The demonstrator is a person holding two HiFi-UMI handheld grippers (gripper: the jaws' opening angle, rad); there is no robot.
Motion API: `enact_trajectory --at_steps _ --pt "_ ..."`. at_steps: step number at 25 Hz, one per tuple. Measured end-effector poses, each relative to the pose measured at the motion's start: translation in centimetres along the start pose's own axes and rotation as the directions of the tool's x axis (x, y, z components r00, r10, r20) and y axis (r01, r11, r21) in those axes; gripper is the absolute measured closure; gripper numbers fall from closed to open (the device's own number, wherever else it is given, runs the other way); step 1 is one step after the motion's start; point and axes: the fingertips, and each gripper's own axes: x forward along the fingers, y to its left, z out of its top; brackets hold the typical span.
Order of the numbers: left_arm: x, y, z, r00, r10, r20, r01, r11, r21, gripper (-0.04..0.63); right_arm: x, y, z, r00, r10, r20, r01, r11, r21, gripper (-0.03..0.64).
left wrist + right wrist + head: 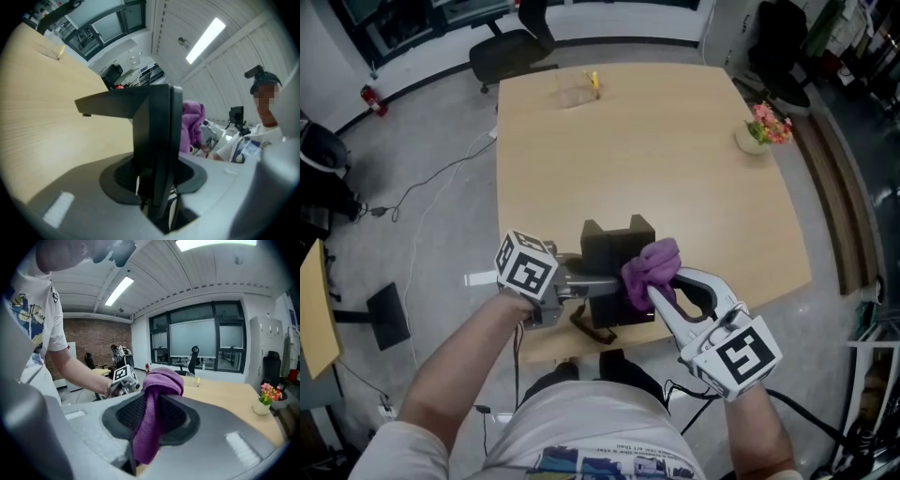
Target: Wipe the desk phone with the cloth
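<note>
**A:** Where's the phone?

**B:** The phone [614, 248] sits at the near edge of the table [675, 159]. The left gripper [577, 283] has its jaws part-closed on a thin black panel of it, steadying it.

**A:** And the cloth?

**B:** The cloth [652, 267] is bunched and pinched tight in the right gripper [666, 300], touching the phone's right side.

**A:** So it's wiping?

**B:** Looks so. Next, I'd say, draw the cloth across the face with light pressure while the left grips firmly, so the phone can't slide off the edge.
</note>
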Motion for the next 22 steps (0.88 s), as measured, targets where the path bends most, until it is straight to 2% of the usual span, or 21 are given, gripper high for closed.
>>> enact_trajectory --at_steps 3,7,16,22 --pt "0.2 -0.3 -0.4 1.0 -0.008 -0.004 0.008 1.0 0.008 0.417 0.5 -1.3 1.7 0.999 -0.02 0.028 0.02 1.0 -0.024 0.525" --pt "0.3 -0.7 -0.6 1.0 -0.018 0.001 0.018 1.0 0.005 0.417 0.7 -1.8 1.3 1.0 -0.021 0.012 0.021 1.0 -0.022 0.525" --pt "-0.3 -0.5 -0.5 0.999 -0.036 0.032 0.037 0.999 -0.008 0.417 -0.3 -0.1 -3.6 0.997 0.014 -0.082 -0.011 0.999 0.036 0.525" --pt "-0.9 -0.2 -0.3 0.999 -0.031 0.037 0.031 1.0 -0.002 0.417 -1.0 2.2 -7.6 0.983 0.067 -0.169 -0.057 0.996 0.061 0.525"
